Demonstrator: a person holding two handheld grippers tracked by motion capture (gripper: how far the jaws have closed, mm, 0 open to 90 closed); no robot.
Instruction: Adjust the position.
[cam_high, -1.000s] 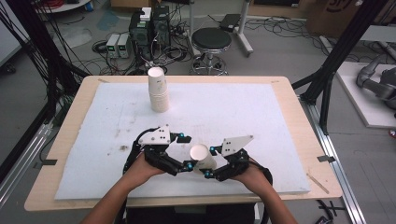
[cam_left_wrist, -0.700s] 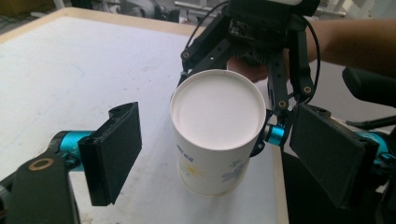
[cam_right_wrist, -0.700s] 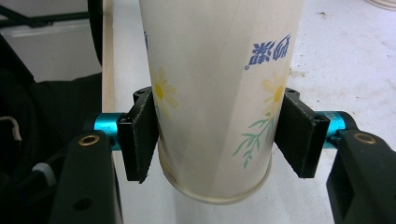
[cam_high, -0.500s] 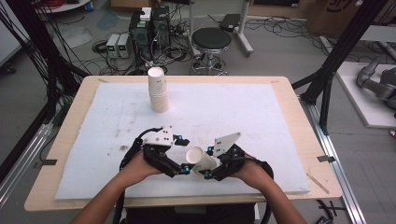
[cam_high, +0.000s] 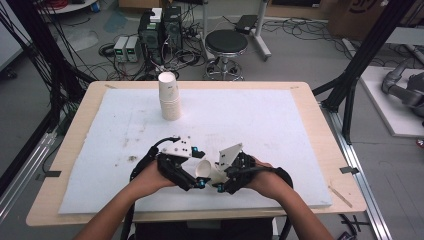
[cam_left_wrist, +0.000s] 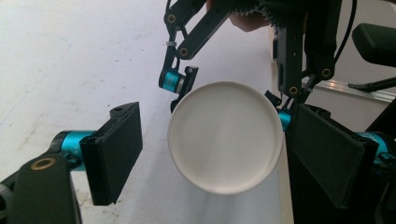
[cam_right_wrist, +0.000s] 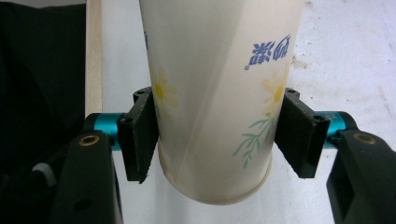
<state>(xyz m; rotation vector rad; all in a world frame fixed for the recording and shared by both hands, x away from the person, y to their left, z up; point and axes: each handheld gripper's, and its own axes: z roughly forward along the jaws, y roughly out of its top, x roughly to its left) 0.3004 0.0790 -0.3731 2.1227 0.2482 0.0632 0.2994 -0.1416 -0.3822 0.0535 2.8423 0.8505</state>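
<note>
Right gripper (cam_right_wrist: 215, 140) pinches the flower-print paper cup (cam_right_wrist: 215, 93) above the counter (cam_high: 280, 125), its base between the spread left gripper (cam_left_wrist: 210, 154); the latter should close squarely, gently.

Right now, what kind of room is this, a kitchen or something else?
Probably a lab or workshop, not a kitchen. Bundles of cables and electronic boxes sit on the bare floor behind the table, black metal framing stands around it, and a round stool waits nearby.
</note>
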